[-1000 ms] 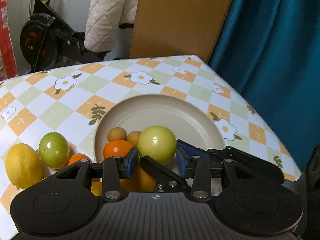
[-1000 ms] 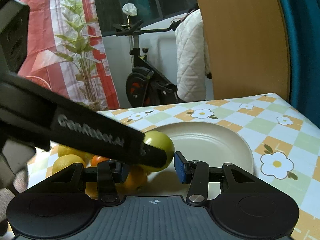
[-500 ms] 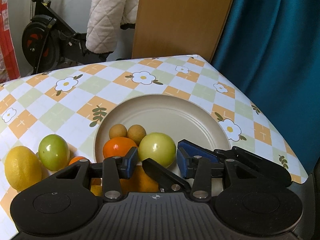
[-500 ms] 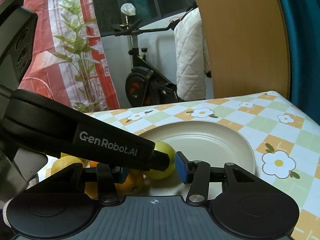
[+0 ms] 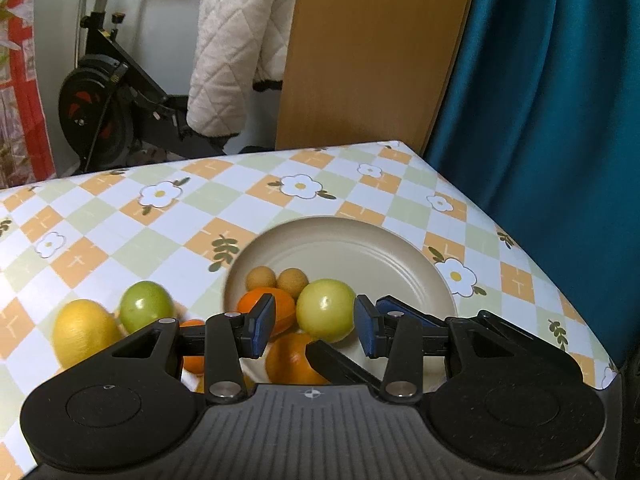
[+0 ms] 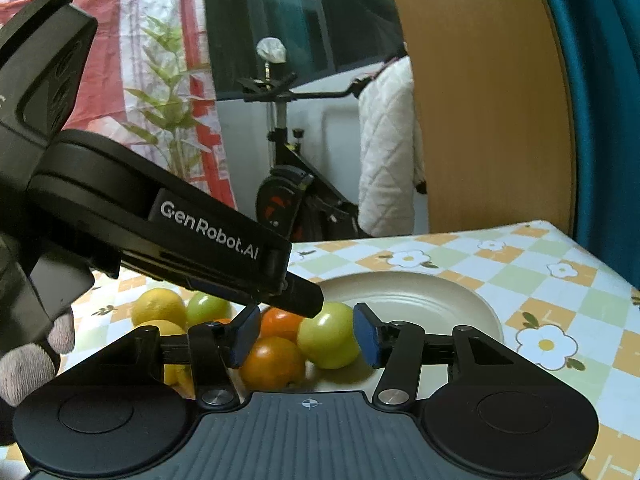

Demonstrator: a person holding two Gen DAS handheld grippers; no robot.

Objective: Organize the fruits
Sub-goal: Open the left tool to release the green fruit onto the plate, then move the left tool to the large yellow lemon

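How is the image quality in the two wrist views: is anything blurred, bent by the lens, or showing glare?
Left wrist view: the lemon at the left is slightly smeared; the pale green fruit on the plate is sharp, with a small glare spot; the table edge curves from fisheye distortion. Right wrist view: the wooden board bows outward, and the left gripper crosses the frame large, hiding part of the fruit.

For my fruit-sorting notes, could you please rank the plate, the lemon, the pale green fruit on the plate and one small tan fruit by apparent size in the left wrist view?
1. Plate
2. Lemon and pale green fruit: too alike to rank, and the lemon is blurred
3. Small tan fruit
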